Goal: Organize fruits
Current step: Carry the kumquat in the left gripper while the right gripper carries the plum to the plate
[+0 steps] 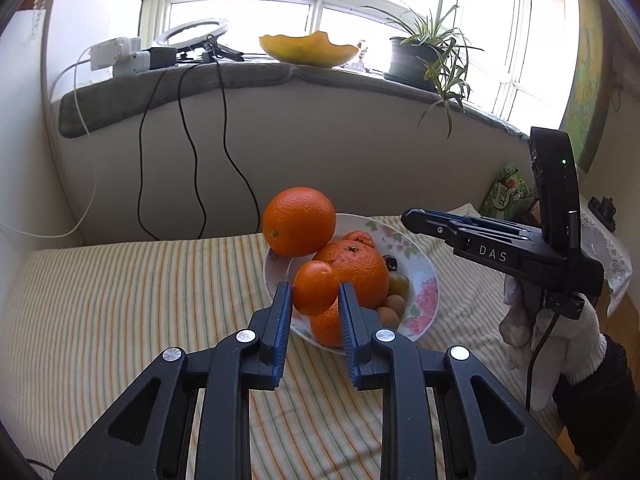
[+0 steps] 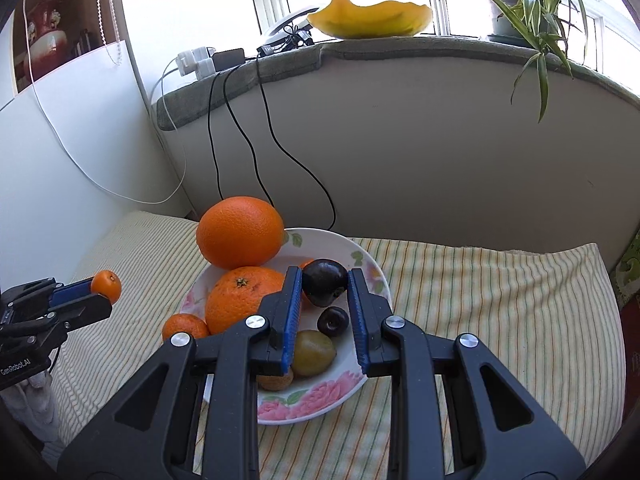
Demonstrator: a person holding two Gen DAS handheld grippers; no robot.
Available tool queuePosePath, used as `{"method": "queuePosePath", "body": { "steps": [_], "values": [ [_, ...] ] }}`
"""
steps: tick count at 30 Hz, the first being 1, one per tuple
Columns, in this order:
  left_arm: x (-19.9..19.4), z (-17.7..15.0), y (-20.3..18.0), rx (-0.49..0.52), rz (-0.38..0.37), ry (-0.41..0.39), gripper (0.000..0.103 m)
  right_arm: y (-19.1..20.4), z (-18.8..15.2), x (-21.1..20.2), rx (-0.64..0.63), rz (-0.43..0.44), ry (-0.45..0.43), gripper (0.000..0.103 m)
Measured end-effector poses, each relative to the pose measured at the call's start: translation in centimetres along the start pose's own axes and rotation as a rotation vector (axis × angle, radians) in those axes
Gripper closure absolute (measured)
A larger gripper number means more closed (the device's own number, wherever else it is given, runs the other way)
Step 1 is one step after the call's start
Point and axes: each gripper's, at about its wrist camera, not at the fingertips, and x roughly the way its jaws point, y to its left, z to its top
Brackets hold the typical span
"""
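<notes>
The right gripper (image 2: 324, 292) clasps a dark plum (image 2: 323, 281) above the floral plate (image 2: 320, 400). At far left, the left gripper (image 2: 100, 294) pinches a small tangerine (image 2: 106, 286) over the striped cloth (image 2: 480, 320), well apart from the plate

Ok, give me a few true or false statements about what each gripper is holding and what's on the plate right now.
1. The left gripper holds a small orange between its fingers. True.
2. The right gripper is closed on a banana. False: a dark plum sits between its fingers.
3. The big orange lies flat on the striped cloth, away from the plate. False: it sits at the plate's far rim, above the other fruit.
4. A potted plant stands on the window ledge. True.
5. The plate is plain white. False: it has pink flowers on its rim.
</notes>
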Motion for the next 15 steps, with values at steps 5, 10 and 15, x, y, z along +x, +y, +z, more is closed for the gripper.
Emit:
{"method": "queuePosePath", "body": {
  "steps": [5,10,15],
  "values": [
    [1.7,0.3,-1.3,0.017,-0.016,0.020,0.081,-1.1,-0.4,1.0,0.032,0.018,-0.001,0.079],
    [3.0,0.1,-2.5,0.031,-0.033,0.039,0.081,-1.7,-0.8,1.7,0.045,0.023,0.007,0.079],
    [3.7,0.1,-3.3,0.042,-0.044,0.053,0.081,-1.9,-0.9,1.9,0.051,0.032,0.008,0.079]
  ]
}}
